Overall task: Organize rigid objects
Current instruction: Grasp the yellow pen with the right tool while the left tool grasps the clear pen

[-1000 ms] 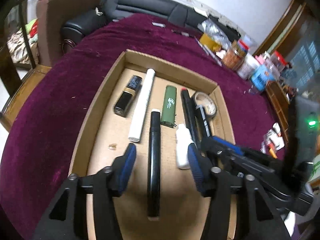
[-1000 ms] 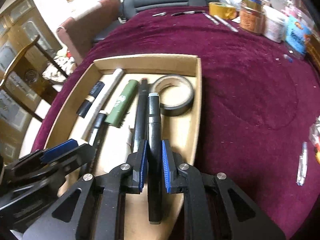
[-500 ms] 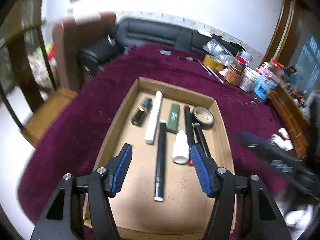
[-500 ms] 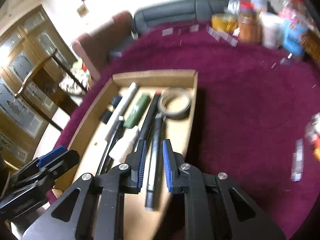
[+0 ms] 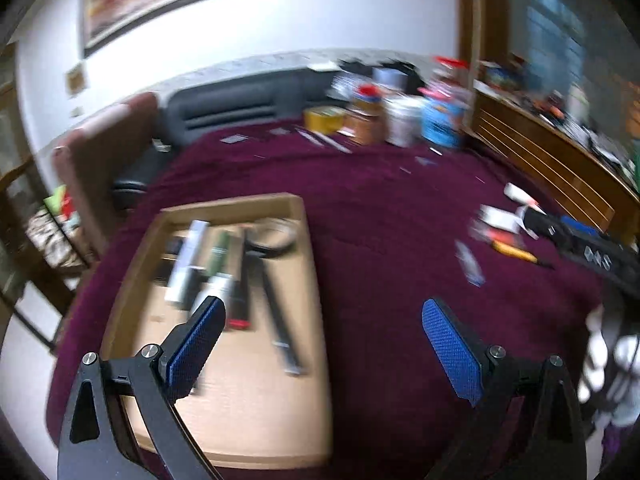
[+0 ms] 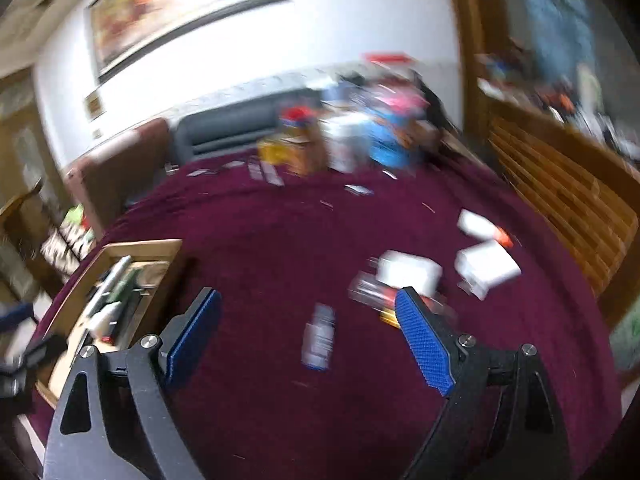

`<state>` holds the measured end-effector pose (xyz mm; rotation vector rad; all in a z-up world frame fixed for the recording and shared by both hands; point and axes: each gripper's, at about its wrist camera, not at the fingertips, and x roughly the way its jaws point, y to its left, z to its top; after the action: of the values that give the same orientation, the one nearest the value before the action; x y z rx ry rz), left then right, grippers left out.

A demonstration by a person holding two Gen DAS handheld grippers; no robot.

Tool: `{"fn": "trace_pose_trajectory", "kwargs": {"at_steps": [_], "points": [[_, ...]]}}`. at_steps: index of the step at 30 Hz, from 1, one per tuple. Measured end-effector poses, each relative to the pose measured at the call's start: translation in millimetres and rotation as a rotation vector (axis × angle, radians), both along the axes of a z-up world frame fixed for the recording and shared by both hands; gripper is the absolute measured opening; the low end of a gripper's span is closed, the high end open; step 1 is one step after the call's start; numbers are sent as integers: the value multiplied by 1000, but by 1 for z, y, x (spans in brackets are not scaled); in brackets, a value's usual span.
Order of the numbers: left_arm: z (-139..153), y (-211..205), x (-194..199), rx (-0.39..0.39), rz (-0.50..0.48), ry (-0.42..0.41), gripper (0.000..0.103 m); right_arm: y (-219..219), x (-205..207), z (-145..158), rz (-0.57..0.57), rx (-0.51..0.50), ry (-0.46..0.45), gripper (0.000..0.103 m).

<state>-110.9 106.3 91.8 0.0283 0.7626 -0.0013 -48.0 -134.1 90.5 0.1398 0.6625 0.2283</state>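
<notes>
A cardboard tray [image 5: 224, 420] on the maroon cloth holds pens, a white tube, a green lighter, a white bottle and a tape roll [image 5: 276, 234], all blurred. It also shows at the left in the right wrist view [image 6: 140, 246]. My left gripper [image 5: 320, 344] is open and empty, raised over the tray's right edge. My right gripper [image 6: 308, 340] is open and empty above the cloth, over a small blurred packet [image 6: 319, 336]. White boxes [image 6: 408, 272] and small red and yellow items [image 6: 384, 296] lie beyond it. The right gripper's arm shows in the left wrist view [image 5: 588, 248].
Jars, tins and a yellow tape roll [image 5: 324, 118] stand at the far edge of the table [image 5: 380, 208]. A black sofa [image 5: 240, 104] and a brown chair [image 5: 104, 148] lie behind. A wooden cabinet [image 6: 560, 184] stands at the right.
My right gripper let go of the dark pen in the tray, opened wide and swung right over the cloth. My left gripper rose, opened wider and turned right.
</notes>
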Motion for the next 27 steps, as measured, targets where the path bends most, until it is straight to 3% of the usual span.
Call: {"fn": "trace_pose_trajectory", "kwargs": {"at_steps": [3,7,11,16,20,23,25,27], "points": [[-19,-30,17,-66,-96,101,97,-43,2,-8,-68,13,29,89],[-42,-63,40,-125,-146,209,97,-93,3,-12,-119,43,61,89],[-58,-80,60,-150,-149,231,96,-120,13,-16,-101,109,109,89],[-78,-71,69,-152,-102,234,96,-116,40,-31,-51,156,160,89],[-80,-68,68,-171,-118,210,101,-106,71,-53,-47,194,234,89],[-81,-68,69,-174,-120,211,101,-87,79,-74,41,321,335,89],[-80,-68,69,-173,-121,211,101,-73,72,-75,91,390,349,89],[-80,-69,69,-171,-121,212,101,-62,72,-80,224,522,420,87]]}}
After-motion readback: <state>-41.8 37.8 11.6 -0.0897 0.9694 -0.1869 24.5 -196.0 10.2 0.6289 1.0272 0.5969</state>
